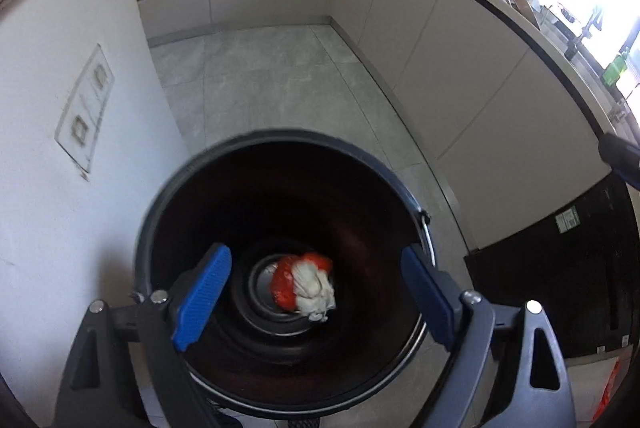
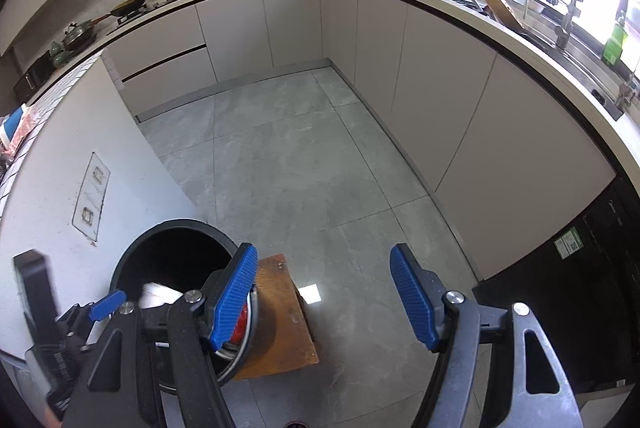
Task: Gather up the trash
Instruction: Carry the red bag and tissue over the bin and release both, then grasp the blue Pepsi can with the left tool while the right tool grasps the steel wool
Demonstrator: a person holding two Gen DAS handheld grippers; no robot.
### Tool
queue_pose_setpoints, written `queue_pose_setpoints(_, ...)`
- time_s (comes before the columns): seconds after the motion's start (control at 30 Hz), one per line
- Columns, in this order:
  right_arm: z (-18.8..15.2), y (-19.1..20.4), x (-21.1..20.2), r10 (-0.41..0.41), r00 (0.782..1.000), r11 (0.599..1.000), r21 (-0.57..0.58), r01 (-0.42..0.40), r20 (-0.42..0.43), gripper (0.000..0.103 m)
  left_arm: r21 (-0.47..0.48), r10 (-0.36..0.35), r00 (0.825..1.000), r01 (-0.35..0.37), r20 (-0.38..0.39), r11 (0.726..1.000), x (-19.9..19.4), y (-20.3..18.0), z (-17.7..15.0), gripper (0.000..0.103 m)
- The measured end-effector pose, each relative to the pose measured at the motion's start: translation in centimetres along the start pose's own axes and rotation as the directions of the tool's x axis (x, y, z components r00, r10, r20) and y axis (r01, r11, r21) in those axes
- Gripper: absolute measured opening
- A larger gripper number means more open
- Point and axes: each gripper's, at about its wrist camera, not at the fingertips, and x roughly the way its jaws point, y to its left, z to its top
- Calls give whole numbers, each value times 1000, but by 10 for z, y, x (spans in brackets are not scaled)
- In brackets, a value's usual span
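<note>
The round black trash bin (image 1: pixel 280 268) fills the lower centre of the left wrist view. The left gripper (image 1: pixel 316 304) hangs over it, its 2 blue pads spread apart, empty. Between them, on the bin's bottom, lies a crumpled red-and-white wad of trash (image 1: pixel 306 286). In the right wrist view, the right gripper (image 2: pixel 324 302) gapes empty at lower centre, right of the bin.

No lettering anywhere is clear enough to read.

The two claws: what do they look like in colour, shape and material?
Both are alike. The left claw and the right claw each have two flat blue fingers with ribbed pads, mounted on dark grey angular arms that have triangular cut-outs and round silver bolts. No cables, markings or sleeves show.
</note>
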Motion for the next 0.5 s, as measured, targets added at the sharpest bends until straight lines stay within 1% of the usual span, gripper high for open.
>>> queue_pose_setpoints(0.03, 1, -1, -2, -1, 1000, 1000, 2, 1, 5, 71, -6, 7, 1000, -7, 20, 1000, -9, 3, 2, 92)
queue_pose_setpoints(0.13, 5, 4, -5, 10, 1000, 1000, 7, -10, 12, 71, -32, 32, 997, -29, 77, 999, -40, 16, 9, 92)
queue_pose_setpoints(0.27, 12, 22, -12, 48, 999, 999, 10, -48, 23, 71, -50, 82, 986, -76, 147, 996, -79, 33, 19, 92)
queue_pose_setpoints(0.43, 27, 65, -28, 108, 993, 994, -37, -107, 50, 71, -95, 137, 968, -119, 210, 988, -126, 72, 28, 92)
queue_pose_setpoints(0.5, 31, 81, -32, 133, 990, 990, -52, -130, 55, 71, -126, 173, 957, -147, 234, 981, -144, 94, 28, 92)
